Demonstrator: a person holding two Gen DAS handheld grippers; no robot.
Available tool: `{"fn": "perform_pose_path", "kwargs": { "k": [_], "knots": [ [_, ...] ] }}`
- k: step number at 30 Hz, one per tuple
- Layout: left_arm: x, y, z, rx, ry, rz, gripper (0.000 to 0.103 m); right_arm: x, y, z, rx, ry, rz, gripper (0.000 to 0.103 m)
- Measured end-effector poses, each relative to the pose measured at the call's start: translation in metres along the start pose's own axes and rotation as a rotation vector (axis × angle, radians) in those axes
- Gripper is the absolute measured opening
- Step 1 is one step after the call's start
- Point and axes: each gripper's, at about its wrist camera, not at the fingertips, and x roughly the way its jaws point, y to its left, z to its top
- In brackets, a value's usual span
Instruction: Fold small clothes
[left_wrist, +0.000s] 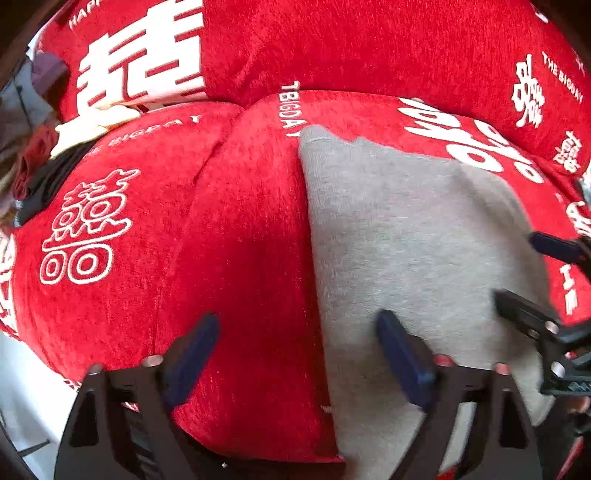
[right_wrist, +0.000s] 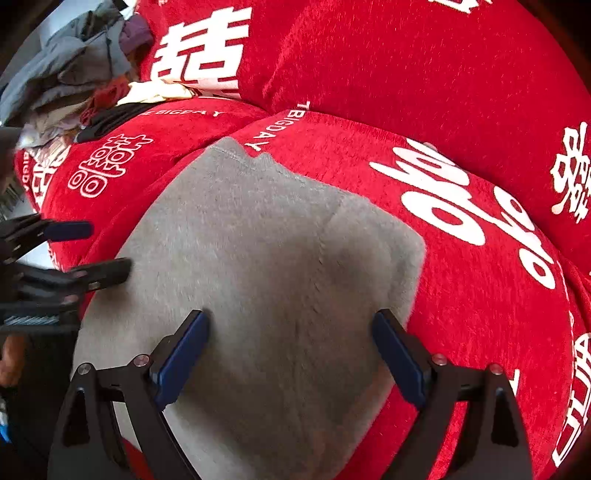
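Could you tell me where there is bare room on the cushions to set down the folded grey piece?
Bare red cushion lies between the grey garment and the white double-happiness emblem. More is free to the garment's other side, over the large white lettering. The far corner is crowded with a clothes pile.

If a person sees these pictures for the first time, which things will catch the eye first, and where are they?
First comes the red sofa cover with big white characters, which fills both views. On the seat lies a grey garment, spread flat in the middle. The right gripper hangs open above its near part, the left gripper stands open over its left edge, and a pile of clothes sits far off at the upper left.
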Motion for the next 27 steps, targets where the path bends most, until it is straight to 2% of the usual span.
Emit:
{"fn": "perform_pose_path", "kwargs": {
  "k": [1,3,6,9,12,15,19,23,25,27],
  "knots": [
    [-0.001,-0.004,-0.003,0.011,-0.014,0.029,0.103,-0.001,-0.001,-0.004,-0.009,-0.004,-0.006,0.093],
    [-0.002,-0.005,-0.004,0.025,-0.015,0.030,0.103,-0.003,-0.009,-0.012,0.020,0.003,0.015,0.093],
    [-0.008,-0.004,0.002,0.026,-0.019,-0.028,0.103,-0.013,-0.026,-0.016,0.128,0.031,0.047,0.093],
    [-0.018,-0.016,0.015,0.030,-0.059,-0.051,0.103,-0.033,-0.029,-0.011,0.132,-0.032,0.008,0.093],
    [-0.011,-0.029,0.030,0.033,-0.056,-0.039,0.103,-0.040,-0.024,-0.002,0.110,-0.073,-0.037,0.093],
    [0.005,-0.035,0.038,0.026,-0.018,0.003,0.103,-0.025,-0.018,0.005,0.097,-0.034,-0.072,0.093],
    [0.015,-0.033,0.041,0.001,-0.006,-0.019,0.103,0.002,-0.021,0.007,0.113,0.014,-0.070,0.093],
    [0.020,-0.031,0.046,-0.002,0.010,-0.034,0.103,0.013,-0.044,0.011,0.255,0.025,-0.025,0.094],
    [0.016,-0.028,0.048,-0.018,0.015,-0.034,0.103,0.004,-0.046,0.014,0.275,0.008,-0.083,0.094],
    [0.006,-0.026,0.049,-0.035,-0.001,-0.038,0.103,-0.008,-0.039,0.017,0.227,-0.019,-0.154,0.093]
  ]
}}
